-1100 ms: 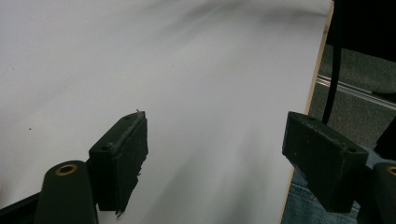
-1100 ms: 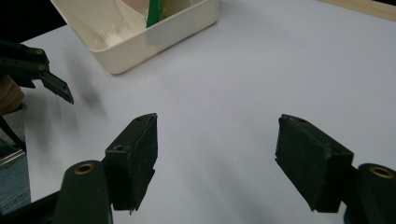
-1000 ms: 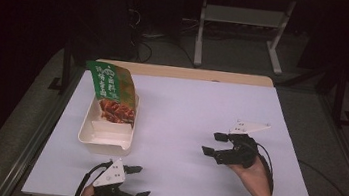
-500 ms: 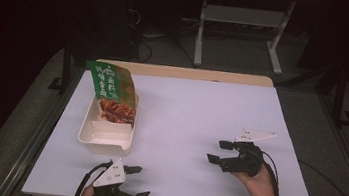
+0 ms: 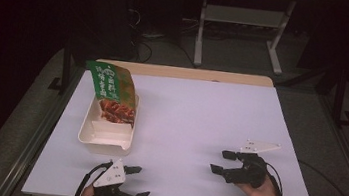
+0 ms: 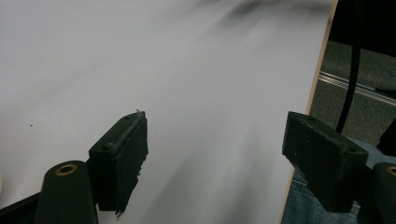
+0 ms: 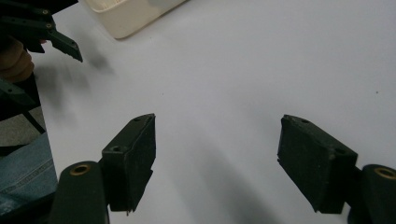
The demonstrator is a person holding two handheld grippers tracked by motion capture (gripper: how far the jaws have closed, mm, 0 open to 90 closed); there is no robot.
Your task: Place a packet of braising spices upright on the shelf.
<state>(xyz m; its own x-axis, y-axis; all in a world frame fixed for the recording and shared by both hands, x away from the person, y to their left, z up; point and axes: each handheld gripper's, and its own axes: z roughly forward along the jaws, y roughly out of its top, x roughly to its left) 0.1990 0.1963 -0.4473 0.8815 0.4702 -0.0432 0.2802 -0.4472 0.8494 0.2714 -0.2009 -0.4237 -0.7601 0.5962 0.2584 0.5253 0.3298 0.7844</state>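
A cream food tray (image 5: 88,133) lies at the left of the white table (image 5: 195,115), with a green snack bag (image 5: 111,88) resting in its far end. My left gripper (image 5: 138,182) sits at the table's front edge, just in front of the tray, open and holding nothing. In its own view the left gripper (image 6: 215,154) has jaws wide apart over bare white surface. My right gripper (image 5: 220,161) is at the front right, open and empty, pointing left. Between the jaws of the right gripper (image 7: 217,161) there is only table; the tray's corner (image 7: 130,18) shows far off.
The table's wooden front edge (image 6: 322,60) runs close beside the left gripper, with blue jeans (image 6: 303,205) and a black cable (image 6: 350,70) beyond it. A metal frame (image 5: 242,20) stands on the floor behind the table. The other gripper's jaw (image 7: 60,42) shows at upper left in the right gripper view.
My right gripper has drawn back toward the front of the table and slightly right, staying open. The left gripper, tray and bag have not moved.
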